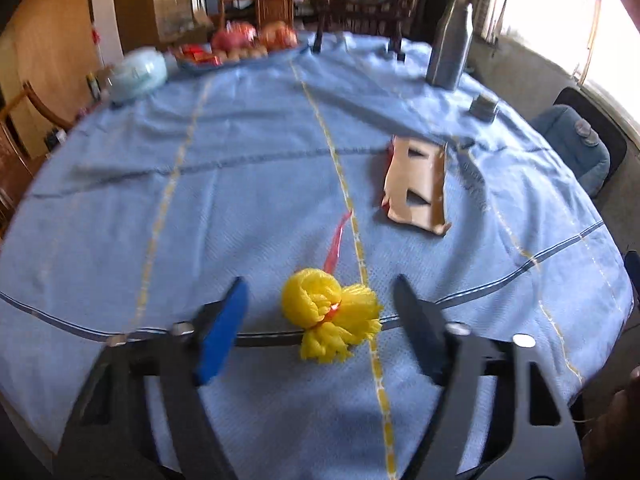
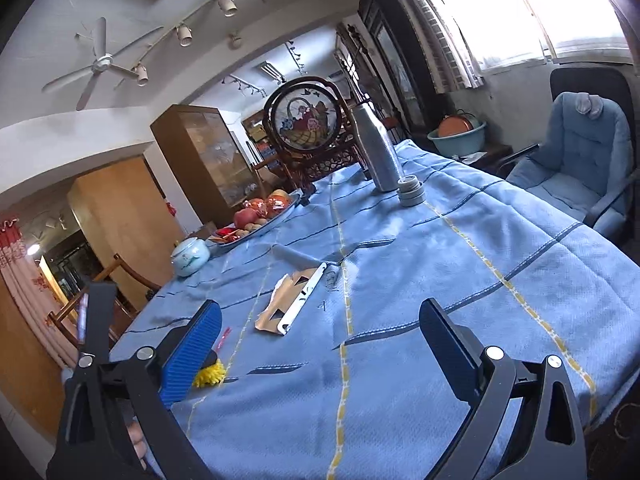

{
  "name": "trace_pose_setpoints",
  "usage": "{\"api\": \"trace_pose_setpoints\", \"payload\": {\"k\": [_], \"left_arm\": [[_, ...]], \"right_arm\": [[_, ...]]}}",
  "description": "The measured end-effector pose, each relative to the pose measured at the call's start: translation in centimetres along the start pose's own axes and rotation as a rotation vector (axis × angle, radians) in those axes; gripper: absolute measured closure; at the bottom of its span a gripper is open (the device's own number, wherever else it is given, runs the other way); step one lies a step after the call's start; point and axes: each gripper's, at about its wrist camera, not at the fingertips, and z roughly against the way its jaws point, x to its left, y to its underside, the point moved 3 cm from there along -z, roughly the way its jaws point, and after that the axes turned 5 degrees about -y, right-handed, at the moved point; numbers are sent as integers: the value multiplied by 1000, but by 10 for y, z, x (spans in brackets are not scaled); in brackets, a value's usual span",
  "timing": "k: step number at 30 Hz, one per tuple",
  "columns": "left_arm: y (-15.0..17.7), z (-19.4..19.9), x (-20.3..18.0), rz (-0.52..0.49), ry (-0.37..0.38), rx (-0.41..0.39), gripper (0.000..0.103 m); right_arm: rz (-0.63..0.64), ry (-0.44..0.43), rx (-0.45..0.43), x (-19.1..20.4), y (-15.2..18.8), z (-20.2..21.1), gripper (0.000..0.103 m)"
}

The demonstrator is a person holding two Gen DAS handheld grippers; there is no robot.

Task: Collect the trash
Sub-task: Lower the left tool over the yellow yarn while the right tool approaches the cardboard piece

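Observation:
A bunched yellow net bag [image 1: 330, 314] with a red strip [image 1: 338, 240] lies on the blue tablecloth [image 1: 240, 200]. My left gripper [image 1: 320, 300] is open, its fingers on either side of the bag, not touching it. A torn brown cardboard piece [image 1: 418, 186] lies farther right. In the right wrist view my right gripper [image 2: 320, 320] is open and empty above the cloth; the cardboard [image 2: 290, 300] lies ahead and the yellow bag [image 2: 210, 376] peeks out behind the left finger [image 2: 192, 352].
A steel bottle [image 2: 378, 148] and a grey cap [image 2: 411, 190] stand at the far right of the table. A fruit tray [image 2: 260, 216], a pale jar [image 2: 190, 256] and a round framed picture [image 2: 306, 120] stand at the back. A blue chair [image 2: 576, 168] stands beside the table.

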Motion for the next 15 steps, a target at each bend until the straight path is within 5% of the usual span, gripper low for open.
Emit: {"api": "trace_pose_setpoints", "payload": {"k": [2,6,10,15], "left_arm": [[2,-11,7,15,13,39,58],[4,1,37,61,-31,-6,60],[15,26,82,96,-174,-97,60],[34,37,125,157,-234,-112,60]], "right_arm": [[17,6,11,4,-1,-8,6],[53,-5,48,21,-2,-24,6],[88,-26,159,45,-1,-61,6],[174,27,301,73,1,-115,6]]}}
